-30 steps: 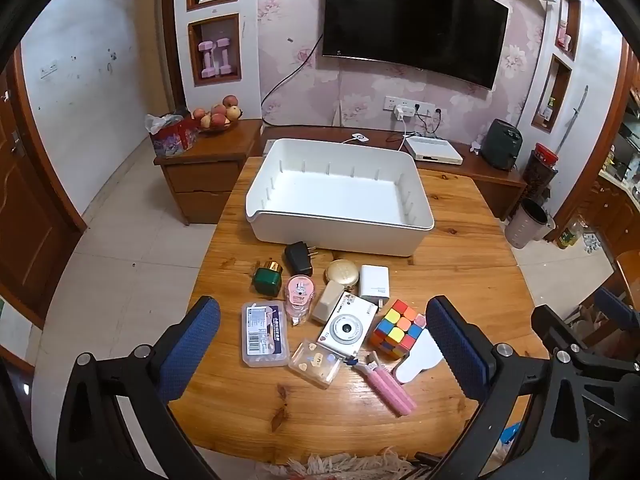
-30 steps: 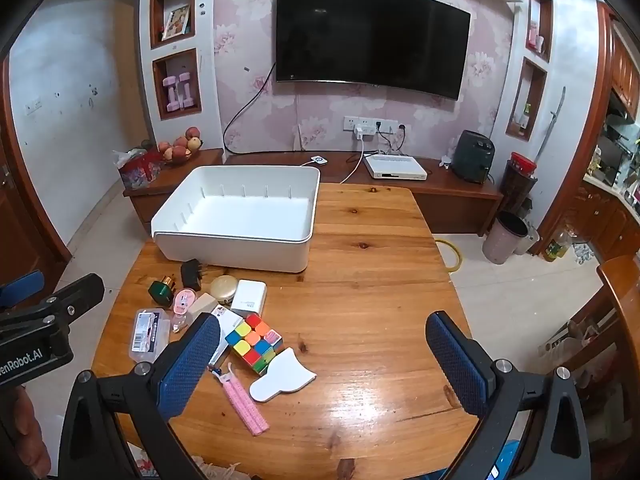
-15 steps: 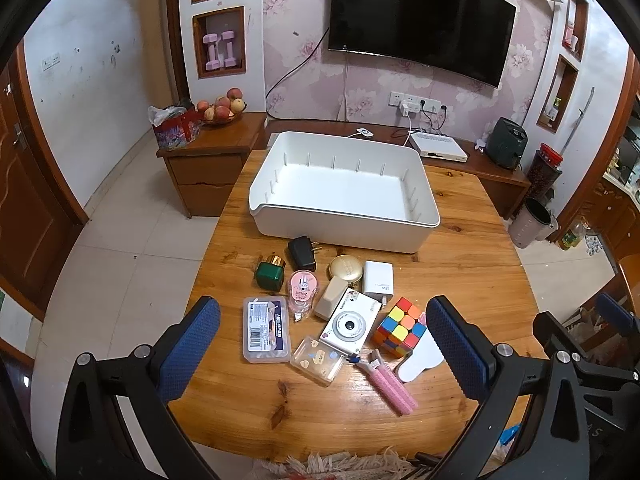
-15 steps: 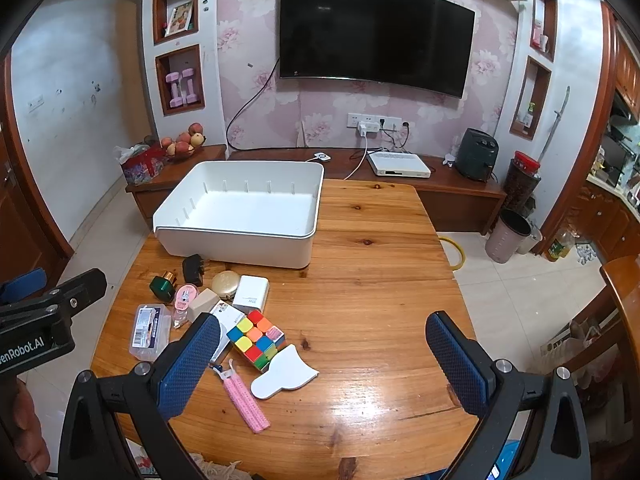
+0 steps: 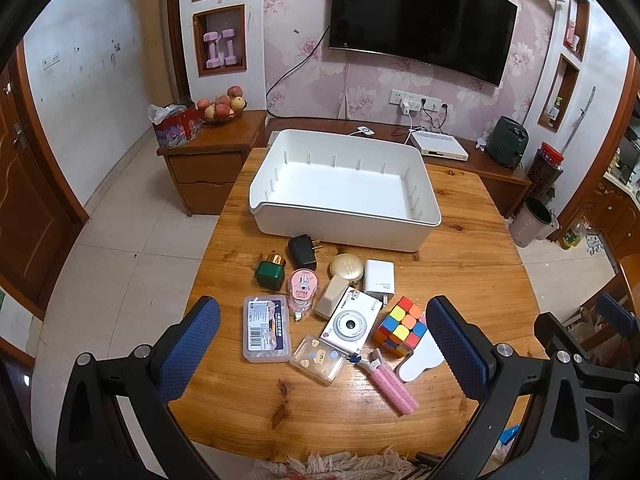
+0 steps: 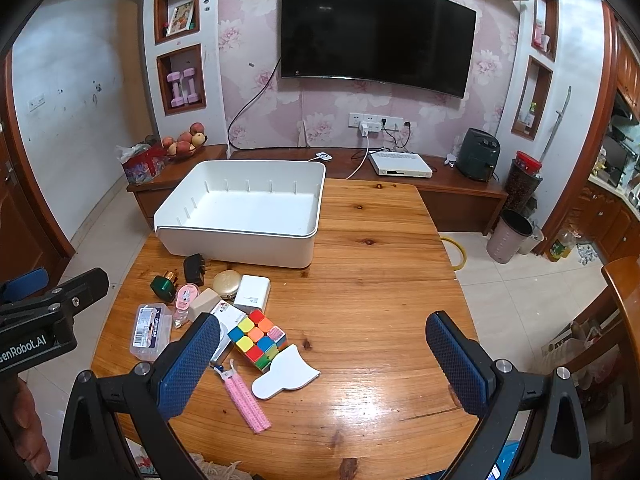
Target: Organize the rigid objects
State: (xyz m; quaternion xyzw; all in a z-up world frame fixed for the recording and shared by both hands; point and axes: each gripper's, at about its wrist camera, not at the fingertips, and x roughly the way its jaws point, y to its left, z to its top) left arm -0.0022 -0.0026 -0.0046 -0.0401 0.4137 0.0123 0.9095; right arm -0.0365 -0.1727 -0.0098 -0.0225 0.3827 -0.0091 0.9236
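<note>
Left claw [image 5: 323, 344] and right claw [image 6: 323, 364] gape above table [image 6: 380, 300].

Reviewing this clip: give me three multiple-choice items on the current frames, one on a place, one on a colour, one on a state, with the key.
1. Where does the black plug adapter lie?
A. inside the bin
B. on the table near the bin's front wall
C. on the floor

2. What colour is the small square bottle?
A. green
B. red
C. white

3. The white bin is:
A. full
B. overturned
C. empty

Key: B, it lies on the wood beside the wall; A, green body, gold cap; C, only bare white floor shows inside.
</note>
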